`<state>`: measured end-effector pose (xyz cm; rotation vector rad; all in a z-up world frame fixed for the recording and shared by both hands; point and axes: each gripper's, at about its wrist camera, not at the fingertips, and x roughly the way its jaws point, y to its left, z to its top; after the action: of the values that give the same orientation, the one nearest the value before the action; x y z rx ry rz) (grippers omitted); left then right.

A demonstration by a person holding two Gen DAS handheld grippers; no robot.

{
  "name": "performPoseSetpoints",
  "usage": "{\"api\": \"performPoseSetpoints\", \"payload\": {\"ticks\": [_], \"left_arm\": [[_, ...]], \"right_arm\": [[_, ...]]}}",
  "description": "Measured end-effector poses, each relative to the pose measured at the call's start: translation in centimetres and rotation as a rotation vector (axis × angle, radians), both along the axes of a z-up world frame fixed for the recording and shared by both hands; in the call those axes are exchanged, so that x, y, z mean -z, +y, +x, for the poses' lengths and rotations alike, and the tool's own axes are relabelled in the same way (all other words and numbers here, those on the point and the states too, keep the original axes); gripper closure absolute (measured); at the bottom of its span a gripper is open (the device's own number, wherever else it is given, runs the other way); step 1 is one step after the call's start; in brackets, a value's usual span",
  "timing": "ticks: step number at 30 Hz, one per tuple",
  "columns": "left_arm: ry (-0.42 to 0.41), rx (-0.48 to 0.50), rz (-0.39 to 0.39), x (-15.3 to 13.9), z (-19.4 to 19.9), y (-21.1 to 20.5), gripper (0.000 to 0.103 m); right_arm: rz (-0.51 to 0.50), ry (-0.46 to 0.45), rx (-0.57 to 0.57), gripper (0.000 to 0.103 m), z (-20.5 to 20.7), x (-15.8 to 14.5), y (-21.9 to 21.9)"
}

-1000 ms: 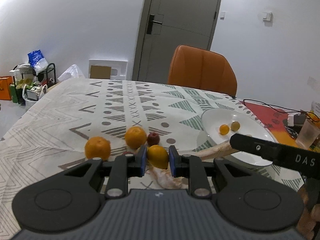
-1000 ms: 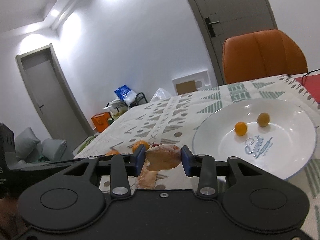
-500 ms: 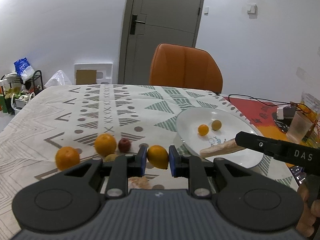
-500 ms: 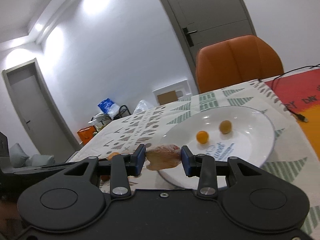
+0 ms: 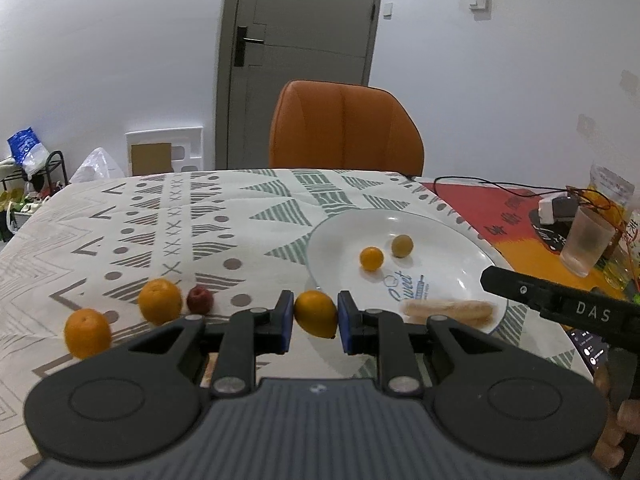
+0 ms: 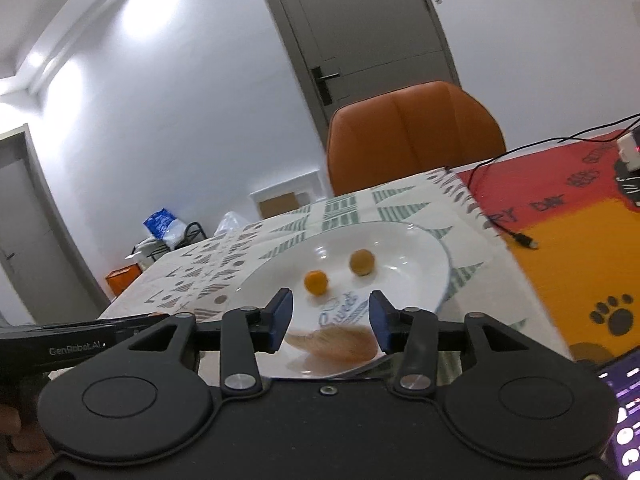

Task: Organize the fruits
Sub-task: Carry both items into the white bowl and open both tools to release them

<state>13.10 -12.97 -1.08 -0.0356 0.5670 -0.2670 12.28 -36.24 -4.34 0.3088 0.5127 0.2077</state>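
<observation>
My left gripper (image 5: 314, 316) is shut on a yellow lemon (image 5: 316, 314) and holds it by the near left rim of the white plate (image 5: 460, 248). The plate holds two small orange-yellow fruits (image 5: 371, 258) (image 5: 402, 245) and a pale long root-like piece (image 5: 448, 311) at its near edge. My right gripper (image 6: 330, 322) is open above that piece (image 6: 336, 344), which lies blurred on the plate's (image 6: 424, 248) near rim. Two oranges (image 5: 160, 301) (image 5: 87, 333) and a small red fruit (image 5: 200, 300) sit on the tablecloth to the left.
An orange chair (image 5: 344, 132) stands at the table's far side. A plastic cup (image 5: 586, 242), a cable and a charger (image 5: 554, 206) lie on the red-orange mat at the right. A phone screen (image 6: 624, 412) shows at the lower right.
My right gripper opened and let the pale piece drop onto the plate's near rim. My left gripper carried the lemon rightward toward the plate.
</observation>
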Motion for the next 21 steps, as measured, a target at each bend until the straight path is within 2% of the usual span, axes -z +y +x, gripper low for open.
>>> {"api": "performPoseSetpoints", "payload": {"ticks": [16, 20, 21], "left_arm": [[0.006, 0.072, 0.018, 0.2, 2.3, -3.8, 0.081], [0.005, 0.07, 0.017, 0.0, 2.8, -4.3, 0.08], [0.001, 0.066, 0.022, 0.0, 2.8, -4.4, 0.077]], "right_arm": [[0.043, 0.0, 0.012, 0.058, -0.4, 0.2, -2.0], [0.045, -0.009, 0.011, 0.053, -0.4, 0.0, -2.1], [0.044, -0.011, 0.01, 0.052, -0.5, 0.0, -2.1]]}}
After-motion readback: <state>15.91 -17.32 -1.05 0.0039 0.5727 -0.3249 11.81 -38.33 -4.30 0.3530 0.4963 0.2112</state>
